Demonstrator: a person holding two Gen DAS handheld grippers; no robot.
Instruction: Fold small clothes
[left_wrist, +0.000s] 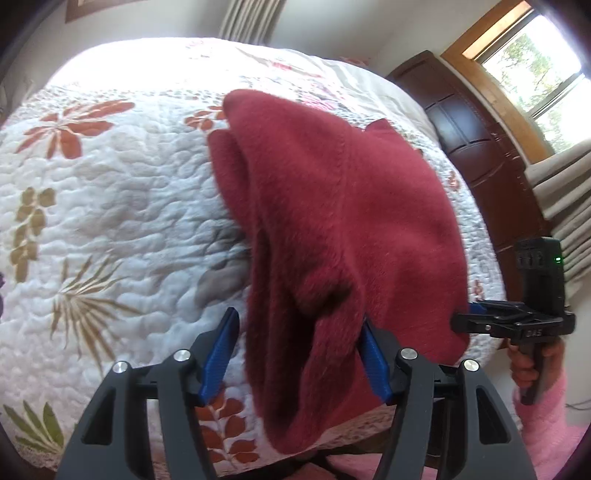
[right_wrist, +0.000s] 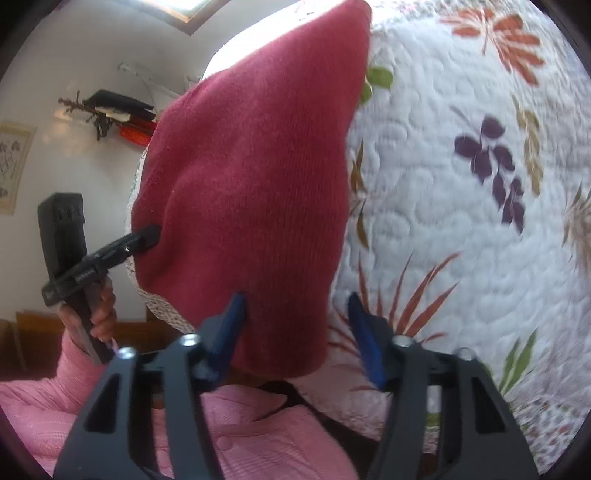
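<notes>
A dark red fleecy garment (left_wrist: 332, 206) lies in folds on the floral quilt (left_wrist: 110, 184), and its near end droops over the bed's front edge. My left gripper (left_wrist: 297, 362) is open; the cloth runs between its blue pads (left_wrist: 221, 354) and brushes the right one. In the right wrist view the garment (right_wrist: 251, 184) fills the middle, and my right gripper (right_wrist: 297, 336) is open, with the cloth's lower edge against its left pad (right_wrist: 231, 332). Each gripper shows side-on in the other's view, its tip at the garment's edge: the right gripper (left_wrist: 461, 325) and the left gripper (right_wrist: 149, 236).
The quilt (right_wrist: 461, 221) covers a wide bed. A dark wooden headboard (left_wrist: 472, 147), a window (left_wrist: 535, 66) and curtains (left_wrist: 565, 206) stand to the right. A person's pink sleeve (right_wrist: 74, 406) is close below the grippers. Items hang on a white wall (right_wrist: 110, 110).
</notes>
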